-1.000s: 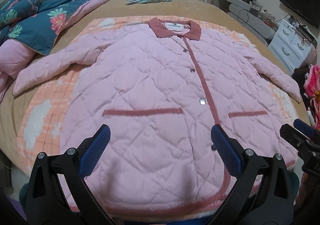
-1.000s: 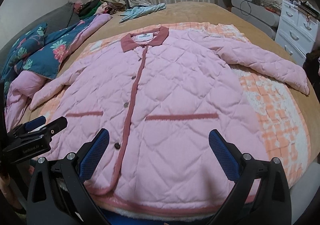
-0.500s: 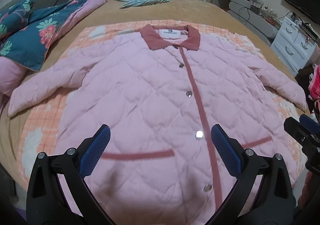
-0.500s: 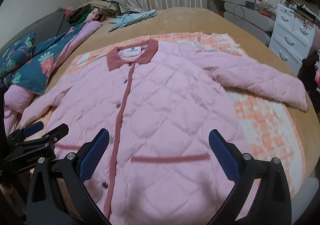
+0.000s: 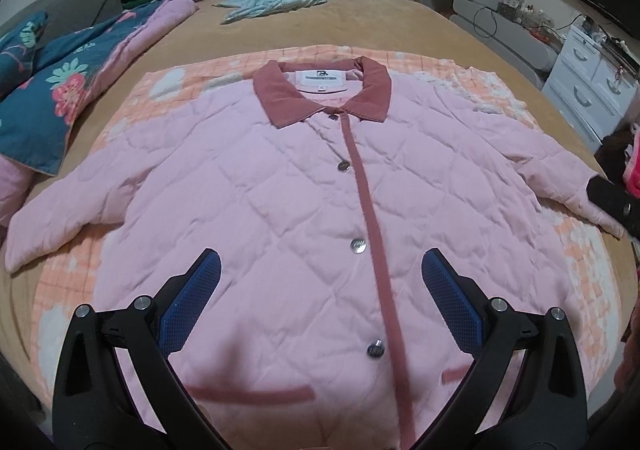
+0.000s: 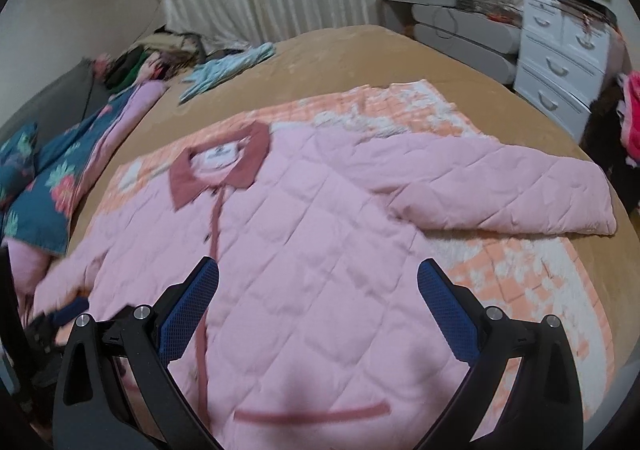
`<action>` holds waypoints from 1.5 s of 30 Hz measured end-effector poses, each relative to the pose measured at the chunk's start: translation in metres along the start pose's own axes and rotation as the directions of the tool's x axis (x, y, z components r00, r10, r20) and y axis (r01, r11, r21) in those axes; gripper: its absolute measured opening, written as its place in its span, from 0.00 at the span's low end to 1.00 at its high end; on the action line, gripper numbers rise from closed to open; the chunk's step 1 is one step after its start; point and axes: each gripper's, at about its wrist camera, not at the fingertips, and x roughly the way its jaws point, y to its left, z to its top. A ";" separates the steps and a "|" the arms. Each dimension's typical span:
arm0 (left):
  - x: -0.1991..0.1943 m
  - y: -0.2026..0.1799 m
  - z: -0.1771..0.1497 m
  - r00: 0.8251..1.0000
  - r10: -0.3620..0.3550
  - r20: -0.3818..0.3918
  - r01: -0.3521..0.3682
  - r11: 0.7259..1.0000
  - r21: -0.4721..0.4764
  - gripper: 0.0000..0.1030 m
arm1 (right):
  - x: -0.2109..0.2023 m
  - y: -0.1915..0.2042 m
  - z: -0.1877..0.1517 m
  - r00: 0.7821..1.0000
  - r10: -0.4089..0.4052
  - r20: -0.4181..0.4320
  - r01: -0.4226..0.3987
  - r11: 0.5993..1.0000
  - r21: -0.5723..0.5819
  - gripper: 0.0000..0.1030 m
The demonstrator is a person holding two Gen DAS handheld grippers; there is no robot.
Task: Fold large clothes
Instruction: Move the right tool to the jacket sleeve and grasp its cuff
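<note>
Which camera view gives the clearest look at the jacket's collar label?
The left wrist view: the white collar label sits sharp and nearly head-on inside the dark pink collar. In the right wrist view the label is smaller, angled and motion-blurred, so its print cannot be made out.

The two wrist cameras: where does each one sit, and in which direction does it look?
Left wrist: on the left gripper, open above the pink quilted jacket, facing its collar; own fingers show.
Right wrist: on the right gripper, open, angled over the jacket's right sleeve; own fingers show.
Shared: jacket, collar, orange checked blanket, floral quilt.
</note>
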 end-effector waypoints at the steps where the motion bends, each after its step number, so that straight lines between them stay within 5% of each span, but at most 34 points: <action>1: 0.004 -0.002 0.004 1.000 0.000 -0.004 0.000 1.000 -0.002 0.92 | 0.005 -0.006 0.006 1.000 -0.002 0.001 0.002 1.000 0.018 0.96; 17: 0.076 -0.040 0.051 0.998 -0.026 -0.055 0.025 0.999 -0.026 0.92 | 0.077 -0.137 0.034 0.981 -0.184 -0.055 0.192 0.936 0.294 0.96; 25: 0.114 -0.059 0.059 0.995 -0.003 -0.098 0.001 1.000 -0.017 0.92 | 0.091 -0.232 0.034 0.945 -0.313 -0.097 0.319 0.815 0.483 0.96; 36: 0.149 -0.066 0.069 0.993 0.038 -0.115 -0.039 0.999 -0.007 0.91 | 0.098 -0.332 0.012 0.920 -0.354 -0.166 0.364 0.623 0.692 0.96; 45: 0.158 -0.059 0.077 0.996 0.019 -0.088 -0.021 0.999 -0.024 0.92 | 0.102 -0.388 -0.006 0.949 -0.302 -0.087 0.248 0.551 0.797 0.96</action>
